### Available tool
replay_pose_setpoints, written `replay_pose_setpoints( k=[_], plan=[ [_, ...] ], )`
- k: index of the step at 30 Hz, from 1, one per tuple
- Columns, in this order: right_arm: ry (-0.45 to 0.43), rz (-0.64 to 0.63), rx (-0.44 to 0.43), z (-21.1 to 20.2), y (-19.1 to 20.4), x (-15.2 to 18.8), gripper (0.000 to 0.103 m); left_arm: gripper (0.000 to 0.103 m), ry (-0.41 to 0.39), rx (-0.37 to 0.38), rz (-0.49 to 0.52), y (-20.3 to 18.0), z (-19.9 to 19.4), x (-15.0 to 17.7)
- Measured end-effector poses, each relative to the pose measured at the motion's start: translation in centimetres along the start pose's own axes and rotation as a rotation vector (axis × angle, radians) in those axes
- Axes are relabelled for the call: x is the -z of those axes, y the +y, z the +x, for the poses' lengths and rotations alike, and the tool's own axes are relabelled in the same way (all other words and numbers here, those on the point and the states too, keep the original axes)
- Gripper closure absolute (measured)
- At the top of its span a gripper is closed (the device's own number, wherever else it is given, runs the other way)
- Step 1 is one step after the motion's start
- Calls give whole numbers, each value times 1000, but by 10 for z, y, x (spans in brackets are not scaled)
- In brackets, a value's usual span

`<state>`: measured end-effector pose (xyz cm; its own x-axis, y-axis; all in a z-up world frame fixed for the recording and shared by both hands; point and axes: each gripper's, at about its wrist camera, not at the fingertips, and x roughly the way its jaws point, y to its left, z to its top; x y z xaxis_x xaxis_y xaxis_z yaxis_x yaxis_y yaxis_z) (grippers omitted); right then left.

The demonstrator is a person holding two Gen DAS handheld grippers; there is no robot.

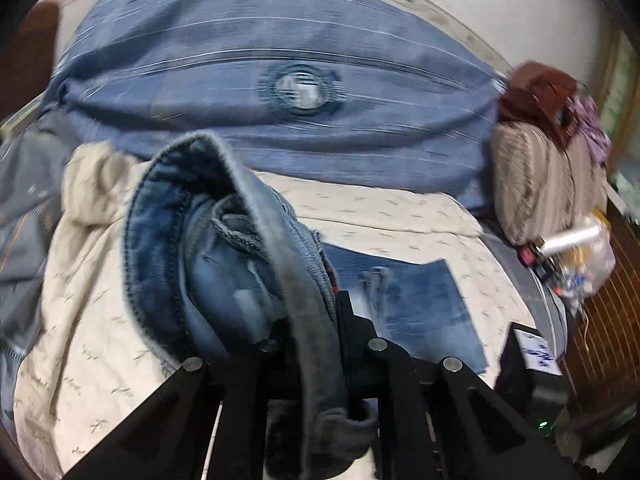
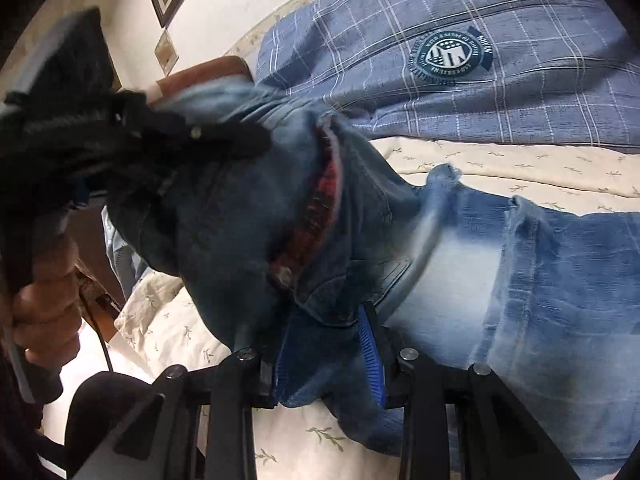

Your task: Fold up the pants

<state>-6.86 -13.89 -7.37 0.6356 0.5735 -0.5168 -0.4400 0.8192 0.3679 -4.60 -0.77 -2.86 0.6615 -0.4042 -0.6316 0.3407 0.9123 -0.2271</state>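
A pair of blue denim jeans [image 2: 560,280] lies on a cream bed sheet [image 2: 520,164]. My left gripper [image 1: 312,332] is shut on the jeans' waistband [image 1: 296,280] and lifts it, so the open waist bulges toward the camera. A flat part of the jeans [image 1: 424,308] lies on the sheet to the right. My right gripper [image 2: 324,344] is shut on the denim near the waist, where a red plaid lining [image 2: 316,216] shows. The left gripper [image 2: 168,136] and the hand holding it also show at the left of the right wrist view, clamped on the same raised waist.
A large blue checked pillow [image 1: 280,80] with a round crest lies behind the jeans. A beige striped cushion [image 1: 540,184] with brown cloth on it stands at the right, beside bottles and a plastic bag [image 1: 576,252]. Grey bedding [image 1: 24,200] lies at the left.
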Motion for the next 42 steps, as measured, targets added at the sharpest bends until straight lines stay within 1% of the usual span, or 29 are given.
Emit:
replay_pose_setpoints(
  k=[7, 12, 15, 17, 20, 23, 25, 26, 28, 29, 30, 31, 32, 33, 34, 35, 37, 39, 40, 42],
  plan=[
    [-20, 91, -57, -27, -28, 1, 69, 91, 57, 32, 124, -71, 24, -5],
    [-52, 152, -55, -57, -57, 7, 69, 92, 111, 77, 208, -125, 49, -2],
    [-45, 208, -46, -68, -76, 12, 69, 93, 158, 77, 273, -156, 72, 3],
    [-9, 265, -34, -71, -91, 17, 69, 92, 196, 82, 268, -163, 87, 3],
    [55, 310, -28, -75, -109, 22, 69, 91, 280, 75, 235, -162, 115, 1],
    [108, 325, -63, -87, -121, 23, 69, 88, 339, 125, 159, -152, 130, -2],
    [120, 315, -67, -101, -127, 22, 69, 79, 349, 179, 116, -147, 127, -6],
    [101, 315, -59, -112, -132, 21, 69, 78, 349, 223, 99, -145, 121, -9],
    [41, 343, -36, -132, -144, 18, 69, 76, 330, 235, 109, -146, 110, -13],
    [0, 377, -24, -142, -152, 16, 69, 75, 312, 247, 113, -144, 102, -16],
    [-38, 414, -15, -150, -159, 16, 68, 69, 294, 266, 109, -141, 96, -17],
    [-89, 457, -11, -158, -166, 15, 67, 57, 264, 307, 93, -134, 86, -19],
    [-153, 494, -10, -167, -172, 14, 66, 50, 218, 356, 71, -127, 74, -22],
    [-213, 514, -5, -175, -174, 13, 66, 35, 164, 390, 56, -123, 63, -25],
    [-251, 519, 4, -180, -174, 10, 66, 27, 131, 400, 54, -122, 56, -26],
    [-291, 521, 15, -183, -171, 7, 66, 26, 106, 403, 59, -123, 51, -28],
    [-342, 532, 16, -185, -169, 3, 66, 26, 87, 376, 74, -122, 44, -32],
    [-366, 537, -9, -180, -163, -1, 66, 26, 82, 306, 73, -115, 44, -34],
    [-365, 530, -18, -175, -158, -1, 66, 26, 90, 275, 73, -110, 46, -34],
    [-353, 492, -32, -164, -149, -9, 66, 26, 129, 171, 57, -94, 58, -26]
  ],
)
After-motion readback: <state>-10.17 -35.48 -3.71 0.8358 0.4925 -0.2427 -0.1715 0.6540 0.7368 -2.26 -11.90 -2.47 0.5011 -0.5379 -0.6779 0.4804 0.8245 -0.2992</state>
